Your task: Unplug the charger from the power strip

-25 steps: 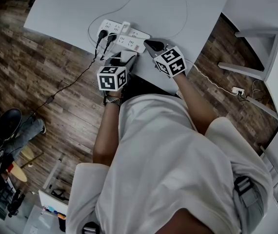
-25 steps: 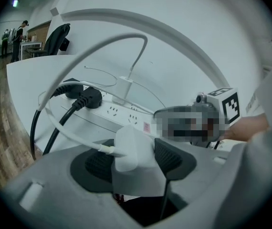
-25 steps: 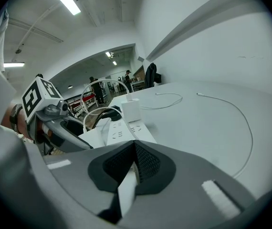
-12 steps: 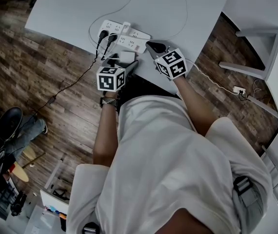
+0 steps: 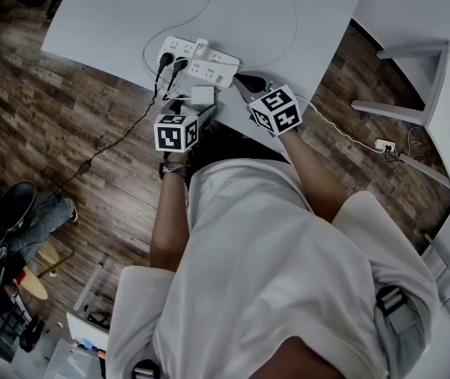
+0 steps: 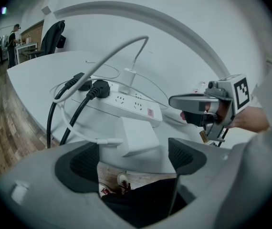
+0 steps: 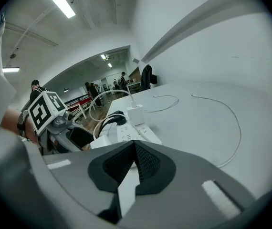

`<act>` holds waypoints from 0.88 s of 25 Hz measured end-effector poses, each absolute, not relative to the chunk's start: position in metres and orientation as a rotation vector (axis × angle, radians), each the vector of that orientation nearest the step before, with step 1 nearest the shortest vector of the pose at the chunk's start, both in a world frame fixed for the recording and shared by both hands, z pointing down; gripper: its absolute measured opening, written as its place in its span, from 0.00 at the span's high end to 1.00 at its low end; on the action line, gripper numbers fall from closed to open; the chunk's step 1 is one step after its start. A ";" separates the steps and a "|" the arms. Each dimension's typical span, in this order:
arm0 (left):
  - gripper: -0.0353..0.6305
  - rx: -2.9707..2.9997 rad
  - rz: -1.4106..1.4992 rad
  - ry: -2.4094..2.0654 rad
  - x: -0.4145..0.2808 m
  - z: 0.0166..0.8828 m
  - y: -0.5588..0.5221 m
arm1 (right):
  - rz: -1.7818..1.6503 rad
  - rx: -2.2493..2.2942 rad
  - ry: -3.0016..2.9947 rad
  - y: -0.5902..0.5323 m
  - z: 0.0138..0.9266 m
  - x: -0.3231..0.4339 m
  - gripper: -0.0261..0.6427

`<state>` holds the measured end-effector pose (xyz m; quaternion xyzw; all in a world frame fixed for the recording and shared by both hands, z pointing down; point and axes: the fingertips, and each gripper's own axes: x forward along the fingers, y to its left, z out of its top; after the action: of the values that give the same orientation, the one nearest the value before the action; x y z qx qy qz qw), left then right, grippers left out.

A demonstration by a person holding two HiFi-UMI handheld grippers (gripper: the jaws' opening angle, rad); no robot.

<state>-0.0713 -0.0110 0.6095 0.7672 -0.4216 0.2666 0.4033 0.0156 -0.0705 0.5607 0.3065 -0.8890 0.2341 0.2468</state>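
On one power strip (image 6: 126, 104) sit two plugs (image 6: 98, 88).

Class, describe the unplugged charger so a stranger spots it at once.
On the white table, find the power strip near the front edge. Before it lies a white charger block; unlike the charger standing in the strip, it is loose, unplugged.

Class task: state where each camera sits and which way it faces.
Head view: on the head, facing down at the table; torso, forearms show.
Left gripper view: on the left gripper, facing the loose charger between its just-opened jaws.
Right gripper view: on the right gripper, facing across the table; shut jaws show.
Both gripper views share the power strip.
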 end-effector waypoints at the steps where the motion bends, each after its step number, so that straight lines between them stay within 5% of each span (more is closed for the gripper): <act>1: 0.26 1.927 0.668 -1.071 -0.073 0.609 -0.010 | 0.635 0.842 -2.429 -0.071 0.557 0.016 0.96; 13: 0.27 1.933 0.650 -1.126 -0.087 0.577 -0.009 | 0.589 0.956 -2.485 -0.079 0.503 0.034 0.96; 18: 0.40 2.035 0.588 -1.199 -0.101 0.542 -0.022 | 0.567 1.028 -2.501 -0.082 0.478 0.037 0.96; 22: 0.61 2.153 0.531 -1.300 -0.115 0.502 -0.040 | 0.518 1.080 -2.534 -0.085 0.449 0.031 0.96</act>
<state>-0.1150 -0.0396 0.5021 0.8038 -0.4851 0.1983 0.2816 0.0309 -0.0846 0.4488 0.3799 -0.8911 0.1821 0.1687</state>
